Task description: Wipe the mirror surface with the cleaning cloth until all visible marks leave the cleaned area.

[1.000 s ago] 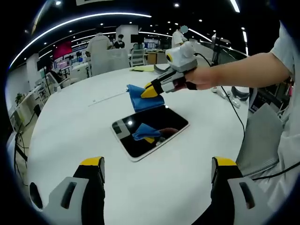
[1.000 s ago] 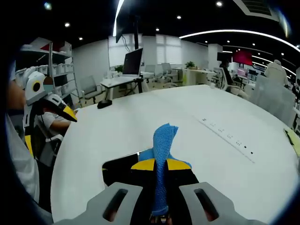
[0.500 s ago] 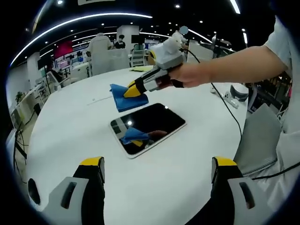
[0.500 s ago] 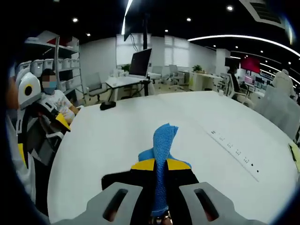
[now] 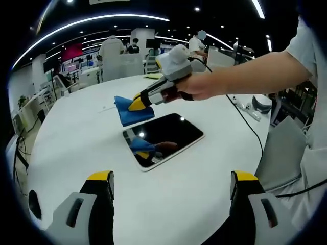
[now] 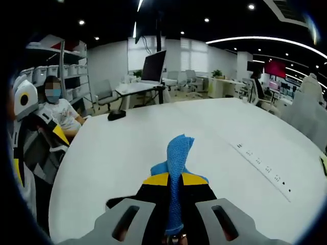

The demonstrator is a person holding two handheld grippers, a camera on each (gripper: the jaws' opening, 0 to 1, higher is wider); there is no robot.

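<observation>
while pinched between right gripper [image 6: 169, 179] jaws, cloth [image 6: 177, 153] overhangs mirror [image 5: 162, 139].

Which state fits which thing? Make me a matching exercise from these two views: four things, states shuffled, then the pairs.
Things:
1. cleaning cloth
2. mirror
3. left gripper
4. right gripper

States:
A. jaws apart, holding nothing
B. flat on the white table
C. blue, pinched between yellow-tipped jaws
D. jaws shut on fabric

Pairs: 1-C, 2-B, 3-A, 4-D

Lit brightly from ceiling strips and spotlights; glare spots on the mirror [image 5: 163, 139] ahead of the tongs; bowed at edges, sharp throughout, soft shadows.
</observation>
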